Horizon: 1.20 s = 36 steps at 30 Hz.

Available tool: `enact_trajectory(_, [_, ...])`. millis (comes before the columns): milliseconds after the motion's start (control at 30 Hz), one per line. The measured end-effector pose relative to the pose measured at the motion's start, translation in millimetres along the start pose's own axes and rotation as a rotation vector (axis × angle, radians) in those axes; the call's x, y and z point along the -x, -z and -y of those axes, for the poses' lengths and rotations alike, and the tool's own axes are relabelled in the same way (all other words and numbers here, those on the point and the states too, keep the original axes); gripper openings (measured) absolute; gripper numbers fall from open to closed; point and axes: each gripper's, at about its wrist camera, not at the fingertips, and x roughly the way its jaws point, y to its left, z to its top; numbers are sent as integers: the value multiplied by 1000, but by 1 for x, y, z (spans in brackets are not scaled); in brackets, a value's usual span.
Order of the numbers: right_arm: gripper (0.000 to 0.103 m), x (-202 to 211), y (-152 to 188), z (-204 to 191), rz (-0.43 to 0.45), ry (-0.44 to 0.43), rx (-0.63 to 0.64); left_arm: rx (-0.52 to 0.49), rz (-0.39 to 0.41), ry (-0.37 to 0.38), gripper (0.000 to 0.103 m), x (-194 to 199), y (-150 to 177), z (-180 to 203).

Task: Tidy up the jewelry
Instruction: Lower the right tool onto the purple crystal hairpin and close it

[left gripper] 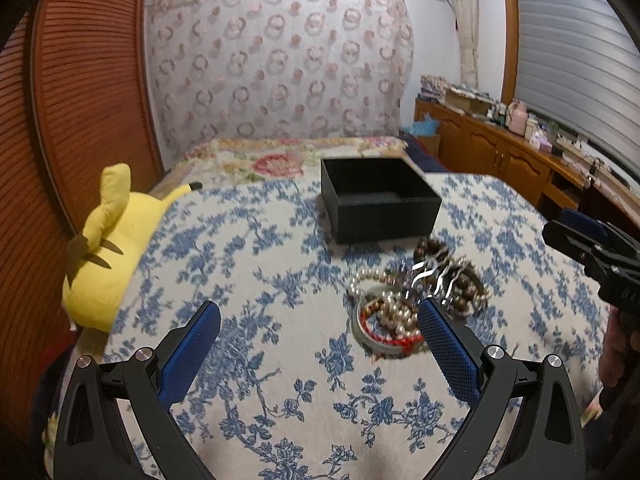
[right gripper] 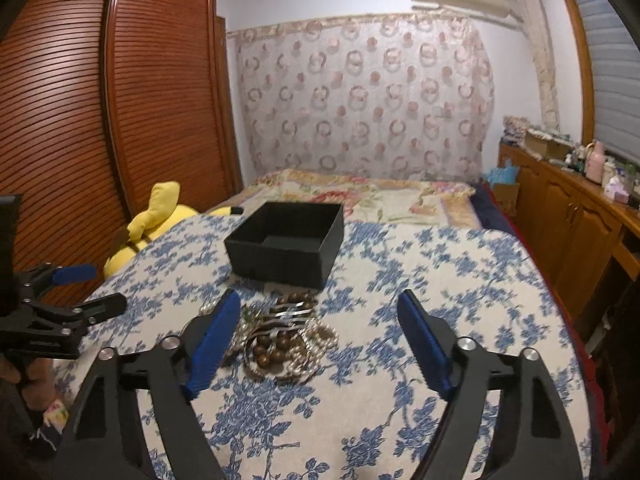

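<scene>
A pile of jewelry (left gripper: 412, 300) lies on the blue-flowered bedspread: pearl strands, dark wooden beads, a red-and-green bangle and a silvery wavy piece. It also shows in the right wrist view (right gripper: 280, 340). An open, empty black box (left gripper: 380, 200) stands just behind the pile, also seen in the right wrist view (right gripper: 286, 242). My left gripper (left gripper: 320, 312) is open and empty, its right finger beside the pile. My right gripper (right gripper: 320, 300) is open and empty, hovering over the pile's right side. It shows at the right edge of the left wrist view (left gripper: 592, 248).
A yellow plush toy (left gripper: 108, 248) lies at the bed's left edge by the wooden wardrobe (right gripper: 100, 100). A floral pillow (right gripper: 360, 194) sits behind the box. A wooden cabinet with clutter (left gripper: 520, 148) runs along the right wall.
</scene>
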Motion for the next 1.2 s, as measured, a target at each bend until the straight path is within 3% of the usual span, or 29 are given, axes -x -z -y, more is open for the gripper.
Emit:
enact_trajectory(267, [62,-32,12,-25,-110,-129,79,-11,-90,17,95,-29,17,-5])
enact_trajectory(567, [45,-78,8,-68,-240,-226,225,10,-123,5,95,-36,26,-21])
enact_trajectory(633, [40,-86,7,-73,-266,-233,251,20,-124,3,95,-36,28,-26])
enact_trajectory(900, [39,-112,10,-88,-354,-189,370,34,-122,6,95,-36,30,-32])
enact_trajectory(1067, [39,-118,13,-90,-365,-167,408,31,-122,5,95,-36,30,-32])
enact_trajectory(1100, [38,-117,14,-91,-365,-165,415,30,-122,6,95,-36,30,-32])
enact_trajectory(1133, [28,-118,14,-91,-366,-160,421,29,-121,6,95,-35,30,-31])
enact_trajectory(1200, [24,-118,16,-91,-365,-159,437,27,-119,5,95,-35,31,-30])
